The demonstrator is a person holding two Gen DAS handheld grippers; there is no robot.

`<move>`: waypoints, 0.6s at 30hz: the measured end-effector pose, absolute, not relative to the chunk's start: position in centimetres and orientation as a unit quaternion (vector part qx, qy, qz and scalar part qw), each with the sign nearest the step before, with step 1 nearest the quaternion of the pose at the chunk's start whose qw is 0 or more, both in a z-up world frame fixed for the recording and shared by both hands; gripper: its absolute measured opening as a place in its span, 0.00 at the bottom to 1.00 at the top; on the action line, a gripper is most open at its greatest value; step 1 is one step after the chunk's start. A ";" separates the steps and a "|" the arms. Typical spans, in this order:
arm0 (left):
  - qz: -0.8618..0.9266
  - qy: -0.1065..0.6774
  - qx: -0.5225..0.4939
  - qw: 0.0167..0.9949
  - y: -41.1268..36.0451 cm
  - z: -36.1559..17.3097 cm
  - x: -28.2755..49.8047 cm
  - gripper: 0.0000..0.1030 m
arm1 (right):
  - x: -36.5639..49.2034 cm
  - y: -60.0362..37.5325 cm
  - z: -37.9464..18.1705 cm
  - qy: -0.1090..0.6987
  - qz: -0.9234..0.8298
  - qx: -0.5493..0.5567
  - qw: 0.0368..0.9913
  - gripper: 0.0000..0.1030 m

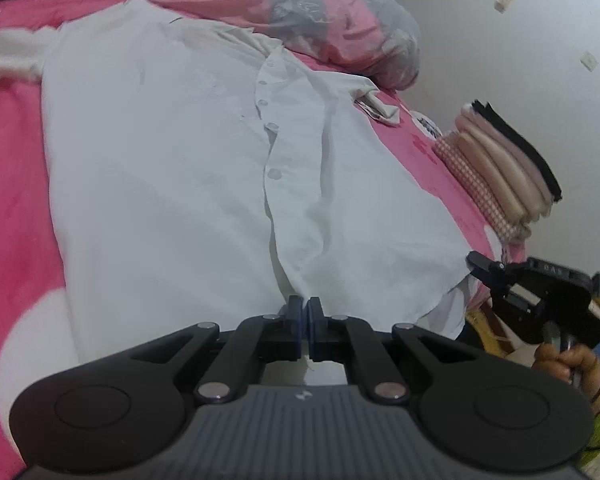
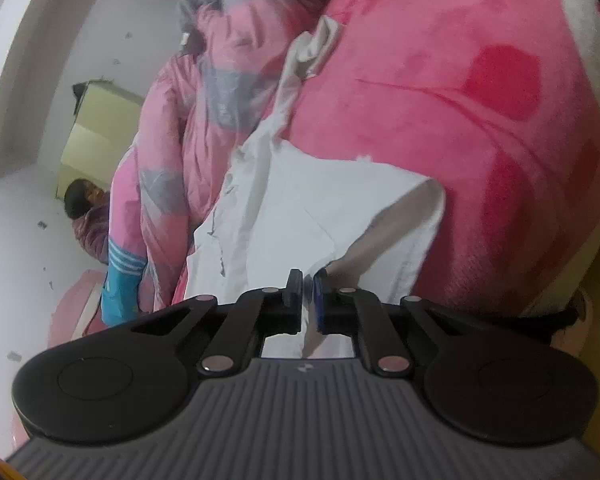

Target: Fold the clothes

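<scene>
A white button-front shirt (image 1: pixel 172 184) lies spread out on the pink blanket (image 1: pixel 12 184), with its button strip running up the middle. My left gripper (image 1: pixel 305 307) is at the shirt's near hem, shut on the cloth just below the button strip. My right gripper (image 1: pixel 475 261) shows at the right in the left wrist view, held by a hand (image 1: pixel 568 364), its tips at the shirt's right hem corner. In the right wrist view the right gripper (image 2: pixel 308 282) is shut on the white shirt (image 2: pixel 300 208), and cloth shows between its pads.
A stack of folded clothes (image 1: pixel 500 172) sits on the bed to the right of the shirt. A bunched pink and grey quilt (image 1: pixel 300 12) lies beyond the collar. In the right wrist view there is a person (image 2: pixel 88 216) by a pale yellow cabinet (image 2: pixel 96 128).
</scene>
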State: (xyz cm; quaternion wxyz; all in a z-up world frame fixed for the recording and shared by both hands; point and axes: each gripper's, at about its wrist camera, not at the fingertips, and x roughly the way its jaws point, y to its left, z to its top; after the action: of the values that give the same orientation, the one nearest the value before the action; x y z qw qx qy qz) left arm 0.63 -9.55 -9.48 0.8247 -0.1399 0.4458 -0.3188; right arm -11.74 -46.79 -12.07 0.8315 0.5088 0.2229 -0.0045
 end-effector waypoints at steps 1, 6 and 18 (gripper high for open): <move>-0.322 0.449 -0.148 0.820 -9.5 -9.5 0.7 0.02 | -11.9 -46.8 -11.8 0.211 0.001 0.507 0.836 0.02; -0.353 0.461 -0.168 0.797 -10.2 -9.6 0.4 0.02 | -13.0 -48.2 -10.6 0.181 -0.013 0.491 0.852 0.01; -0.396 0.464 -0.171 0.774 -12.1 -9.6 -0.3 0.02 | -14.7 -50.8 -10.7 0.172 -0.039 0.499 0.849 0.04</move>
State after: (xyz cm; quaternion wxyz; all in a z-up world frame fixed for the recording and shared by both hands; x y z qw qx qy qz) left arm -0.27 -12.13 -9.56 0.7742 -0.1707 0.4635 -0.3958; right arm -14.66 -50.81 -10.69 0.8485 0.4990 0.1716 -0.0392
